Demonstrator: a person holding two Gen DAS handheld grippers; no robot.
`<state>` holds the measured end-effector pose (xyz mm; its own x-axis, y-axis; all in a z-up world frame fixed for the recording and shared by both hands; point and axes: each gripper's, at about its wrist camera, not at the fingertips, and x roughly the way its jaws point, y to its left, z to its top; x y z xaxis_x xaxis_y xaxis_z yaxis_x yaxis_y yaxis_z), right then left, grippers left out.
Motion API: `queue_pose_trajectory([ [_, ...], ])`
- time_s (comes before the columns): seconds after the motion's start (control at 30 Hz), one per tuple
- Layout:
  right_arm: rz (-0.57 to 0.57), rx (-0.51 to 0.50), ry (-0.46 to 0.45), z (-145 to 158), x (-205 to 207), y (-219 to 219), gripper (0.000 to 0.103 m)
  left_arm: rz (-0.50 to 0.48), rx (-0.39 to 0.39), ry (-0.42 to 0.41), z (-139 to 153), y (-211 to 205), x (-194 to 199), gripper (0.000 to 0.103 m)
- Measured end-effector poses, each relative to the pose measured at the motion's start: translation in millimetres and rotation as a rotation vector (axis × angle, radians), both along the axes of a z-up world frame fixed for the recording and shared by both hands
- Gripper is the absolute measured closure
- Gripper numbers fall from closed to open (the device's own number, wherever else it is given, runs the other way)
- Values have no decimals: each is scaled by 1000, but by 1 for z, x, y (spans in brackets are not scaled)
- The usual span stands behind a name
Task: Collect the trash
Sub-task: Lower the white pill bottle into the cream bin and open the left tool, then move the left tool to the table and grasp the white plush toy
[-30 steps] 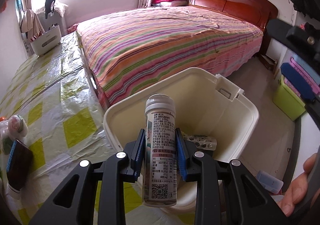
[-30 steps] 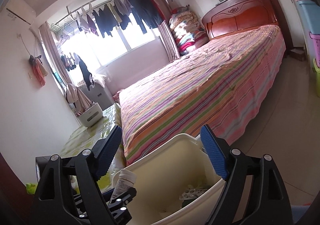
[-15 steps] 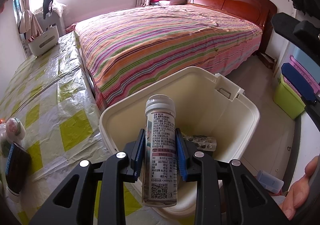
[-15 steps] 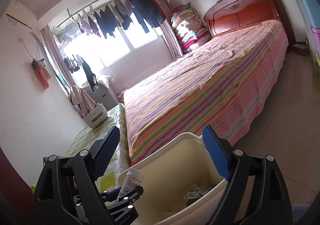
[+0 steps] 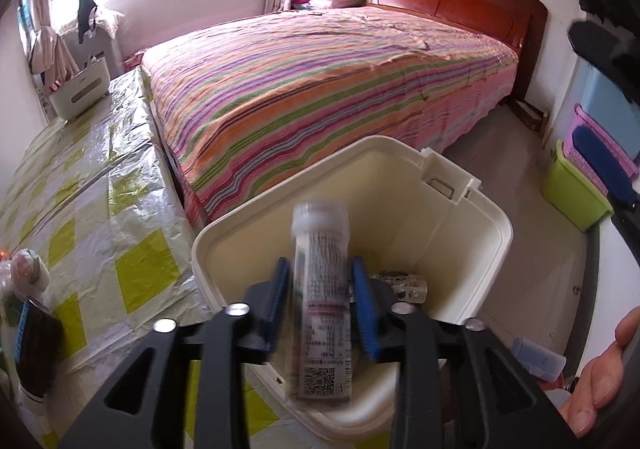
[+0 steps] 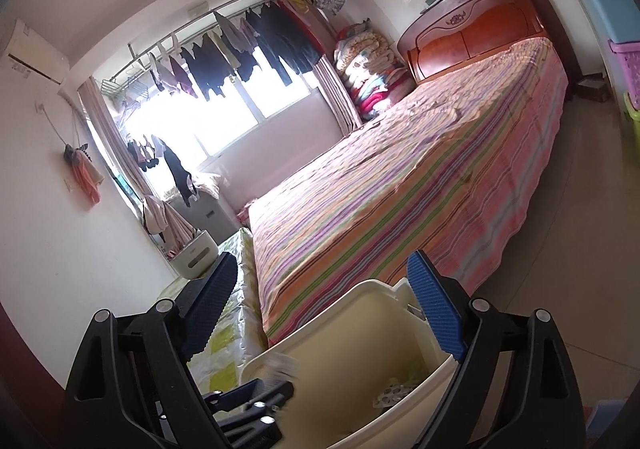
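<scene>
In the left wrist view my left gripper (image 5: 320, 301) stands over the near rim of a cream trash bin (image 5: 460, 249). A white labelled bottle (image 5: 322, 289) stands between its blue pads, blurred, with small gaps on both sides. A blister pack (image 5: 404, 285) lies in the bin. In the right wrist view my right gripper (image 6: 320, 309) is wide open and empty above the same bin (image 6: 360, 361); the left gripper's fingers (image 6: 260, 397) and the blurred bottle top (image 6: 286, 363) show at the bin's near left rim.
A table under a yellow-checked plastic cover (image 5: 80, 209) lies left of the bin, with a white caddy (image 5: 80, 89) at its far end and small items (image 5: 24, 289) at the near left. A striped bed (image 5: 320, 89) lies behind. Coloured storage boxes (image 5: 576, 185) stand right.
The left gripper's pads have parted from the bottle, which is now blurred and looks to be slipping down. The right gripper has risen and tilted, seeing more of the room.
</scene>
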<state>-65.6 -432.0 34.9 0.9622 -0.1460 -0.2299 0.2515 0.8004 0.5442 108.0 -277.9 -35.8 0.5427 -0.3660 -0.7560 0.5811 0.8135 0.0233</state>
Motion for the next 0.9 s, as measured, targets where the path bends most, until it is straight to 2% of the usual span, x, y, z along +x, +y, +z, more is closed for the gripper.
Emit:
queue_pose_trajectory([
  [0.07, 4, 0, 1, -1, 1, 0, 18, 5, 26, -25, 2, -2, -3, 21],
  [0.2, 3, 1, 0, 0, 2, 1, 18, 10, 79, -140, 10, -4, -13, 21],
  [0.37, 15, 4, 5, -2, 4, 4, 18, 14, 102, -191, 17, 7, -20, 21],
  [0.63, 46, -13, 25, -3, 14, 20, 18, 42, 123, -220, 19, 43, -22, 21],
  [0.9, 100, -51, 57, -2, 28, 44, 18, 116, 119, -203, 17, 91, -13, 21],
])
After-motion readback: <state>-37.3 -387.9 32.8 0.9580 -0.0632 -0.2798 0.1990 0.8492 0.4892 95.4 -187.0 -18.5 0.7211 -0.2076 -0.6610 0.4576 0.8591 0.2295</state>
